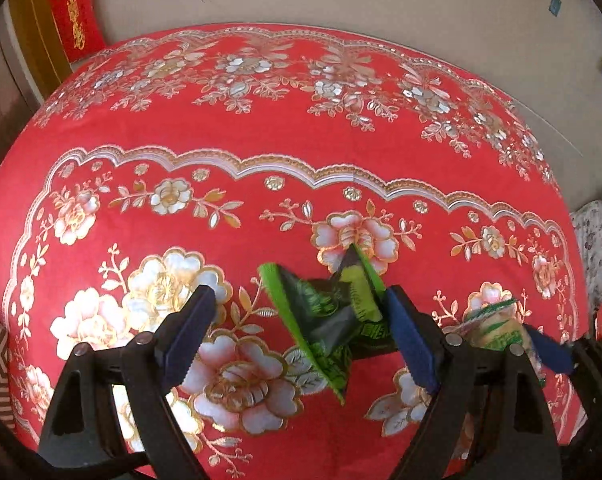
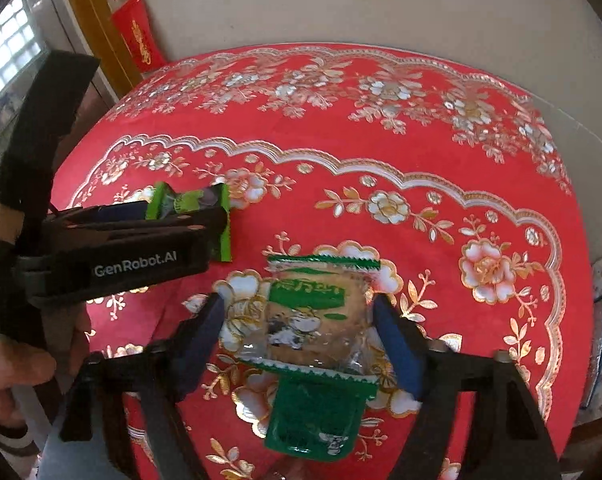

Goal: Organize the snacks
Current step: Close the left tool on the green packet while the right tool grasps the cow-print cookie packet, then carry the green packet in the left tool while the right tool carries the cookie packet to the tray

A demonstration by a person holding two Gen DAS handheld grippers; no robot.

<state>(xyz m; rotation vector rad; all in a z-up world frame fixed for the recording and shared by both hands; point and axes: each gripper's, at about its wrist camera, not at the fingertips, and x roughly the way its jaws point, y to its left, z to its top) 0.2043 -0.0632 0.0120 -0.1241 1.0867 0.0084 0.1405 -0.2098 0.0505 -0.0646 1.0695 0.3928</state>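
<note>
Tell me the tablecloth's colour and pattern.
Red tablecloth with gold and silver flowers; clearest in the left wrist view.

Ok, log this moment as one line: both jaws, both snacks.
left gripper: open, over dark green packet | right gripper: jaws astride clear biscuit packet, not yet gripping | tablecloth: red floral

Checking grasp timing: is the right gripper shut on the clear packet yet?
Not yet. The right gripper straddles the clear packet, but red cloth shows between each pad and the wrapper.

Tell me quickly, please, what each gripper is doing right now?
Left gripper: open around the dark green packet, not gripping.
Right gripper: open, straddling the clear biscuit packet.
</note>
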